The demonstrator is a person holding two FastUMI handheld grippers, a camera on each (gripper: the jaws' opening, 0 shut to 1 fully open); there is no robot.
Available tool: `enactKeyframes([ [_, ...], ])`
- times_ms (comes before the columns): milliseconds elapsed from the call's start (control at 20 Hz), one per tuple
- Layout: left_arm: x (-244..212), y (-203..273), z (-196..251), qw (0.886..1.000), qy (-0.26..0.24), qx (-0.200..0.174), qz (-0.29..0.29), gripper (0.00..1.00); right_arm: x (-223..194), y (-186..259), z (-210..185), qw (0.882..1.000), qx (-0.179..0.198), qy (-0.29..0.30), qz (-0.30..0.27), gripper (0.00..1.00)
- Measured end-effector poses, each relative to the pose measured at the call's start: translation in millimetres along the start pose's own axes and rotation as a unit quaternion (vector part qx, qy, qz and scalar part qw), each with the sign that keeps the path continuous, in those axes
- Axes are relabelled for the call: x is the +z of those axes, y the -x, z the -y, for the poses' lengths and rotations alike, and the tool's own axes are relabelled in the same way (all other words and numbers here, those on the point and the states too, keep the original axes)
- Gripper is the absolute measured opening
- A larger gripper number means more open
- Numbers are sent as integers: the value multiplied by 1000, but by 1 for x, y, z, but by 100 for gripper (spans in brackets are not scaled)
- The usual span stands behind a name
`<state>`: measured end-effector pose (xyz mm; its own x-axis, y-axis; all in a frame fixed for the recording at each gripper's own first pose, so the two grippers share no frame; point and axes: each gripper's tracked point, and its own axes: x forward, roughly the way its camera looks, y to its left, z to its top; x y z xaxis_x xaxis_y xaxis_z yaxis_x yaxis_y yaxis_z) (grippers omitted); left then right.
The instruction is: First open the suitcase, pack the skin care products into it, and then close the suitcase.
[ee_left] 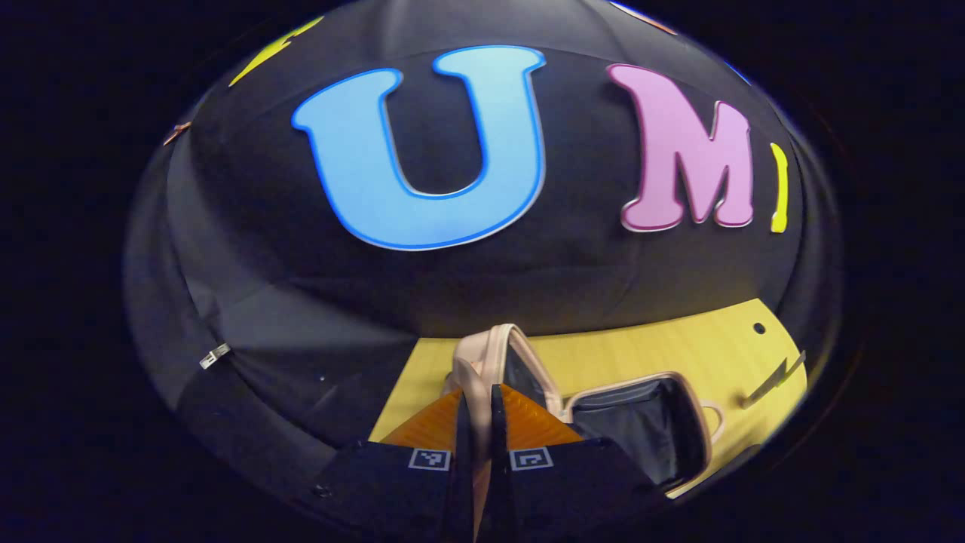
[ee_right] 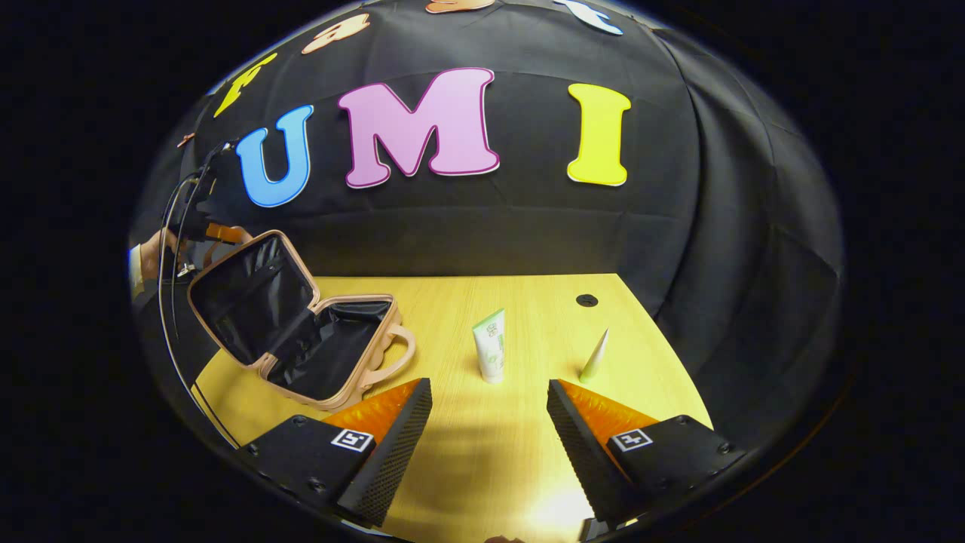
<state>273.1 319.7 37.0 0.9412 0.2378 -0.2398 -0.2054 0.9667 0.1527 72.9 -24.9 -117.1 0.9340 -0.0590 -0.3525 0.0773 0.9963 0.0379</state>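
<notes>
Table (ee_right: 482, 452): suitcase (ee_right: 301, 332) open, L claw (ee_left: 478, 422) pinching lid (ee_left: 490, 351); R claw (ee_right: 488, 422) apart.

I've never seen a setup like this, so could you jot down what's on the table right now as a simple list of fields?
suitcase: open, lid tilted back, lined in black, nothing seen inside
left gripper: shut on the lid's rim
right gripper: open, above the table, holding nothing
white-green tube: upright, outside the suitcase
cone-shaped tube: upright, right of the white-green tube
packing: not yet started
</notes>
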Motion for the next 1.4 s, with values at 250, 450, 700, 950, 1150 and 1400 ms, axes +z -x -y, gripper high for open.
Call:
enactKeyframes([
  [250, -86, -72, -89, 992, 124, -22, -21, 12, -38, -6, -18, 999, -26, -16, -38, 99],
  [450, -160, -121, -104, 977, 189, -37, -91, 12, -57, -23, -8, 998, -51, 5, -29, 98],
  [700, -182, -132, -127, 985, 144, 7, -99, 31, -60, -47, 22, 995, -97, -7, -10, 98],
  [950, -84, -54, -118, 992, 121, 23, 42, 65, -35, -52, 48, 992, -119, -39, 23, 97],
  [1150, -35, 30, -55, 983, 76, 53, 159, 99, -14, -51, 75, 989, -136, -30, 48, 96],
  [1400, -40, 106, 97, 976, 89, -12, 199, 96, -7, -50, 108, 986, -150, -47, 51, 96],
])
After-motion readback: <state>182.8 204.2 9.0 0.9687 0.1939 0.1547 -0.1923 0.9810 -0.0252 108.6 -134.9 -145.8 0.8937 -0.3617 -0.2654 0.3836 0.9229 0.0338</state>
